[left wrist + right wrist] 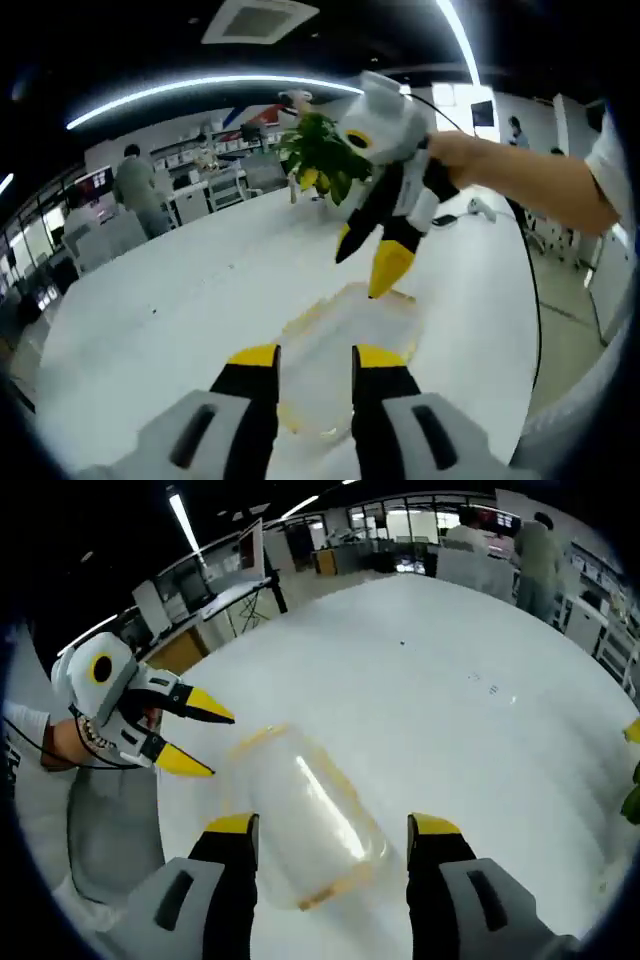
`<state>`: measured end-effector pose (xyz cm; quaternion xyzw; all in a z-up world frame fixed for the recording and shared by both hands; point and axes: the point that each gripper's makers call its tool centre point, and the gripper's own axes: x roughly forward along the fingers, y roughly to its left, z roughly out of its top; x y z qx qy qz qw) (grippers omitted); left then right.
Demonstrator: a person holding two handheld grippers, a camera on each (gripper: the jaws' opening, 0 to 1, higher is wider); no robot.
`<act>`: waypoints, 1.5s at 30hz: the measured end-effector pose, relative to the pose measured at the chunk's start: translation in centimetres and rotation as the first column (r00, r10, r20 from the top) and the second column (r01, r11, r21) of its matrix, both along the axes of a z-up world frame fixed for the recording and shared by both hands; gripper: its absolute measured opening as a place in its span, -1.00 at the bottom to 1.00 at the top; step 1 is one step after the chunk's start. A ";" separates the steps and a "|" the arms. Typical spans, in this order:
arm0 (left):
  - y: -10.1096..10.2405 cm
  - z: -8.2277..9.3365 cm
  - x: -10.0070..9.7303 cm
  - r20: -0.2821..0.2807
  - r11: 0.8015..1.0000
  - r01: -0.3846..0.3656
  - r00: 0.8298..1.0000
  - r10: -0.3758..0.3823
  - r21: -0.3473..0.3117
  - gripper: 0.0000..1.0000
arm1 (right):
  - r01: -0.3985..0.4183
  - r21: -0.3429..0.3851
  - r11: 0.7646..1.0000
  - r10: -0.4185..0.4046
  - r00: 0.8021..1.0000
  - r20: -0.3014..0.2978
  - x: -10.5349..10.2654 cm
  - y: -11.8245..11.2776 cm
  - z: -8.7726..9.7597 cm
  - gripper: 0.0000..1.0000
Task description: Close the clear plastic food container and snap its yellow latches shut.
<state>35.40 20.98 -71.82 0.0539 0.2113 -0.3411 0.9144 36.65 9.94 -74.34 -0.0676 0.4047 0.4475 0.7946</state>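
Note:
A clear plastic container (345,345) with yellow latches lies on the white table (150,300), blurred. My left gripper (316,357) hangs open just short of its near side, nothing between the fingers. From the right, held by a hand, my right gripper (366,266) points down at the container's far rim, jaws apart. In the right gripper view the container (305,810) sits between and just ahead of my open right gripper (333,826), yellow strips showing at its two ends. At its left end, my left gripper (203,737) is open. Whether the lid is seated is unclear.
A leafy green plant (318,155) stands behind the right gripper, seen again at the table's right edge (632,798). A black cable (532,290) runs along the table's right side. People stand by desks (135,185) beyond the table. Bare tabletop (450,660) spreads around.

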 end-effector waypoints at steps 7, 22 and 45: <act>1.2 -1.2 0.6 -0.155 0.982 -0.081 0.986 0.054 -0.170 -0.56 | 0.216 0.360 0.908 -0.202 0.976 -0.078 -2.1 -2.7 0.5 -0.69; 3.2 -5.1 -0.6 -0.330 0.954 -0.179 0.939 0.092 -0.242 -0.58 | 0.345 0.465 0.815 -0.334 0.936 -0.109 -3.9 -4.1 -2.4 -0.96; 5.2 -5.6 -0.6 -0.372 0.958 -0.190 0.923 0.099 -0.216 -0.67 | 0.328 0.432 0.840 -0.297 0.945 -0.140 -3.3 -0.5 -2.7 -0.92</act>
